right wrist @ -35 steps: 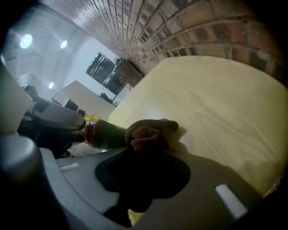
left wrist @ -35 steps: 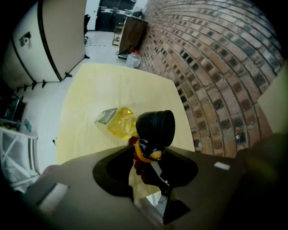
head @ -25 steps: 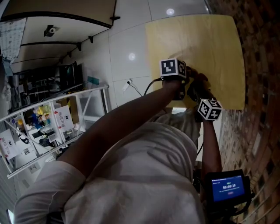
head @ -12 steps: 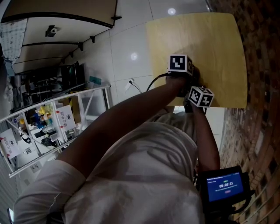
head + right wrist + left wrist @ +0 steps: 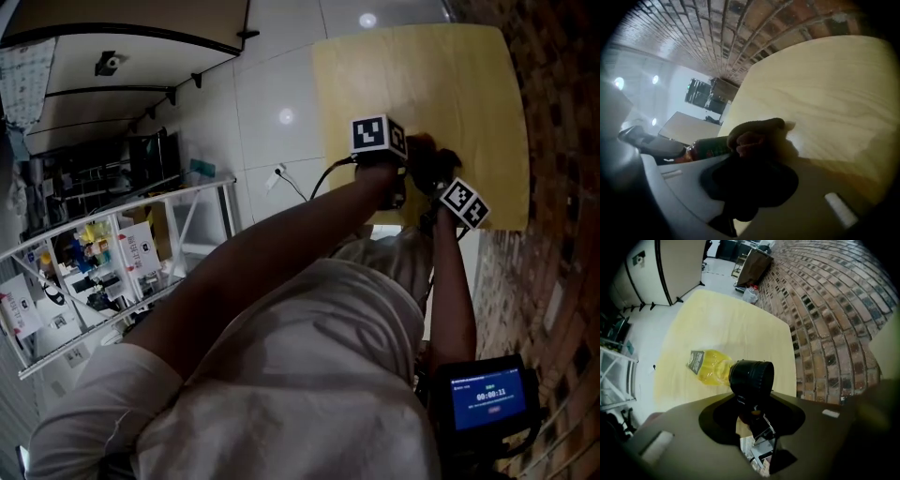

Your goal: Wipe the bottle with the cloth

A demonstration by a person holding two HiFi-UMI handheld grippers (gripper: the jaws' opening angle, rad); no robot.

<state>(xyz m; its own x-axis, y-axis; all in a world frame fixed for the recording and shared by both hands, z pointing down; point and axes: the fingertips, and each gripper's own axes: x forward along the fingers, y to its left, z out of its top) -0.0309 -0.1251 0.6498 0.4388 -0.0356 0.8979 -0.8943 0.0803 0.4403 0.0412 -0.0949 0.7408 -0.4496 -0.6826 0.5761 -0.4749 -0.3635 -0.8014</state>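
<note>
black bottle cap (image 5: 751,377) only in left gripper view

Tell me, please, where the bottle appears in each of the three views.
Head view: cannot be made out.
Left gripper view: bottle at centre, black cap nearest the camera.
Right gripper view: bottle left of centre, behind the cloth.
Shared landmark: the yellow table.
</note>
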